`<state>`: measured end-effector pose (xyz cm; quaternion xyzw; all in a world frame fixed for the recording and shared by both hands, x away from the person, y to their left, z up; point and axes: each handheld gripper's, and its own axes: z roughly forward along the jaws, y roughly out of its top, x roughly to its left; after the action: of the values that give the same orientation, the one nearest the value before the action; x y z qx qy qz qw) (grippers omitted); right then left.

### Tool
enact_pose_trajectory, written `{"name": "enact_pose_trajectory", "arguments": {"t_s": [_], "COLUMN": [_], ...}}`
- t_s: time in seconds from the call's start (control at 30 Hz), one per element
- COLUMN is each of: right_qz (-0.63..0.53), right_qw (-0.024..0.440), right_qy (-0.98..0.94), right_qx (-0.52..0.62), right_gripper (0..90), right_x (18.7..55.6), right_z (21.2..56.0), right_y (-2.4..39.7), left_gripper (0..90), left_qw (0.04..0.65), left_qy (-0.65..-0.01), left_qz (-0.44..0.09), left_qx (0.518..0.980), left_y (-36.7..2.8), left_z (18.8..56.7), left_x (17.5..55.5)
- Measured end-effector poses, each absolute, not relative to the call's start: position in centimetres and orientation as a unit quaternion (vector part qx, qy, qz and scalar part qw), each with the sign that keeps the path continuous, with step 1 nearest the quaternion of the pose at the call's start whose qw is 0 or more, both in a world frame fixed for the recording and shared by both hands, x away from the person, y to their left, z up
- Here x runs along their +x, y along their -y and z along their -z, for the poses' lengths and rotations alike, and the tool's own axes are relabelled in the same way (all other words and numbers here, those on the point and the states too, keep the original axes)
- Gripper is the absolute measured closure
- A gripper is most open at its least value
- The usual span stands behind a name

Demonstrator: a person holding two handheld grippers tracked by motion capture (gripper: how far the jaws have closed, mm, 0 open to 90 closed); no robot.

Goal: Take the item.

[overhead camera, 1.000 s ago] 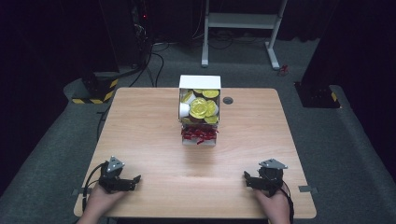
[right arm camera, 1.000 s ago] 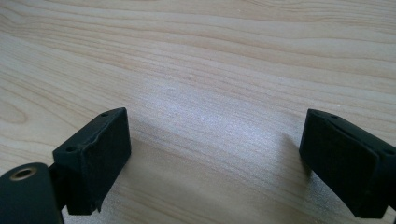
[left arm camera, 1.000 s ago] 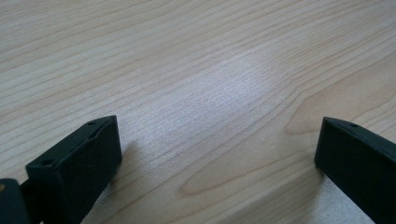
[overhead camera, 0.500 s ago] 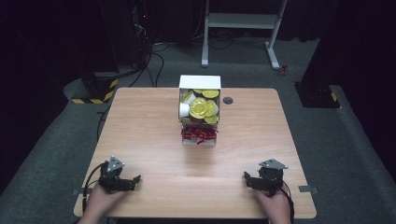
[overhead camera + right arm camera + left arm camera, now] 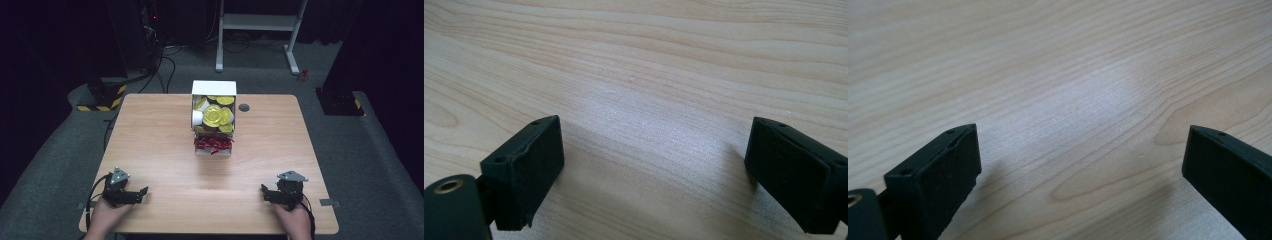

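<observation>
Nothing had moved since the earlier frames: both grippers lay where they had been, at the near edge of the tabletop. Seen along its own camera, the left gripper had its jaws spread wide with only bare wood grain between them, and the right gripper stood the same way, wide apart and holding nothing. From above, the left gripper and the right gripper rested low on the wood, jaws turned inward toward each other, each in a hand coming in from the bottom.

Well apart from both, at the far middle of the tabletop, stood the white box, open and heaped with gold-topped cups. Just in front of it, touching or nearly so, sat a small tray of red pieces; what they were was too small to tell.

This looked like the start, before any reach. The next move would call for one gripper to lift, travel forward to the box, and close its wide jaws on a single cup without disturbing the heap.
</observation>
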<state>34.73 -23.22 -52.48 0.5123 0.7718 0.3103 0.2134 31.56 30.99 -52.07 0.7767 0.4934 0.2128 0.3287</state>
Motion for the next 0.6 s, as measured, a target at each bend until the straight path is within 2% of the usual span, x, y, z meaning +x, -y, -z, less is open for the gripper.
{"name": "enact_pose_trajectory", "arguments": {"t_s": [0.33, 0.6], "right_qz": [-0.311, -0.313], "right_qw": [0.212, 0.211], "right_qy": [-0.772, -0.773], "right_qx": [0.512, 0.510], "right_gripper": [9.0, 8.9], "right_x": [34.6, 34.7], "right_z": [52.5, 52.5], "right_y": [23.2, 23.2], "left_gripper": [3.6, 3.7], "left_qw": [0.367, 0.364], "left_qy": [-0.506, -0.499], "left_qz": [-0.231, -0.226], "left_qx": [0.746, 0.753], "left_y": [-31.9, -32.2], "left_z": [50.7, 50.3], "left_x": [30.7, 29.9]}}
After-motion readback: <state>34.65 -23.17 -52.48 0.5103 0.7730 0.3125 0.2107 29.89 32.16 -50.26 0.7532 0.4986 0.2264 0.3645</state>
